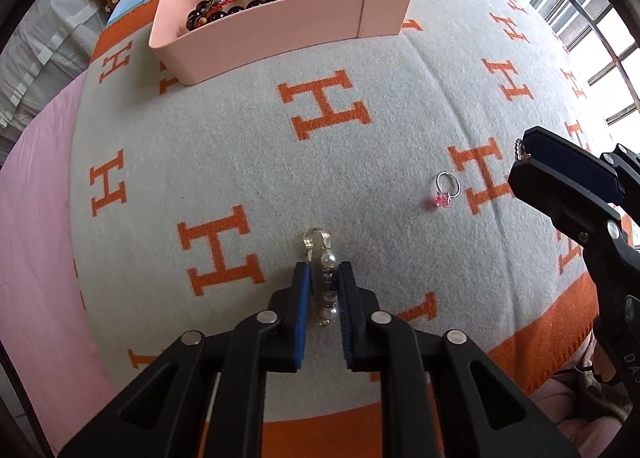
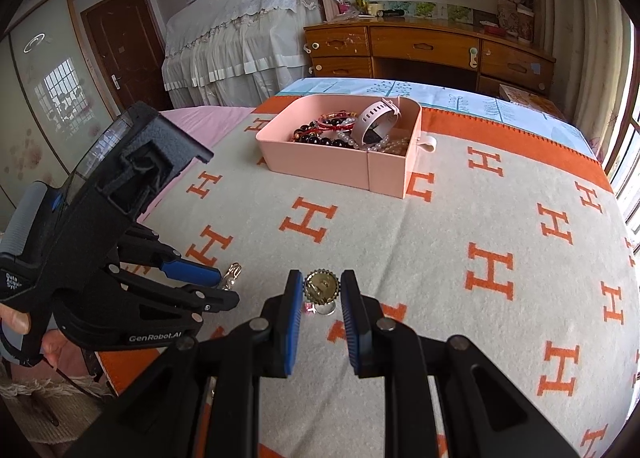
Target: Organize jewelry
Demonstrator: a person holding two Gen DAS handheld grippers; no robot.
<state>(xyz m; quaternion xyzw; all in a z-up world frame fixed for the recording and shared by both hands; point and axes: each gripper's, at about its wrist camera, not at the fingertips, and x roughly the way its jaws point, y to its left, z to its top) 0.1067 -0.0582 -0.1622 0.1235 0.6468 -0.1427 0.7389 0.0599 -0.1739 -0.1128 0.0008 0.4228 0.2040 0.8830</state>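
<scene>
A pearl brooch pin (image 1: pixel 325 278) sits between the blue pads of my left gripper (image 1: pixel 323 272), which is shut on it just above the blanket. My right gripper (image 2: pixel 320 285) is shut on a round gold brooch with a scalloped rim (image 2: pixel 321 287); its edge also shows in the left wrist view (image 1: pixel 519 147). A silver ring with a pink stone (image 1: pixel 445 190) lies on the blanket between the two grippers; in the right wrist view it (image 2: pixel 320 308) lies just under the gold brooch. The pink jewelry box (image 2: pixel 340 161) stands farther back.
The box (image 1: pixel 280 23) holds bead bracelets (image 1: pixel 224 11), pearls and a pink watch (image 2: pixel 378 119). The grey blanket with orange H letters (image 1: pixel 240 161) covers the bed. A wooden desk (image 2: pixel 428 47) and a covered piece of furniture stand beyond the bed. Windows are at the right.
</scene>
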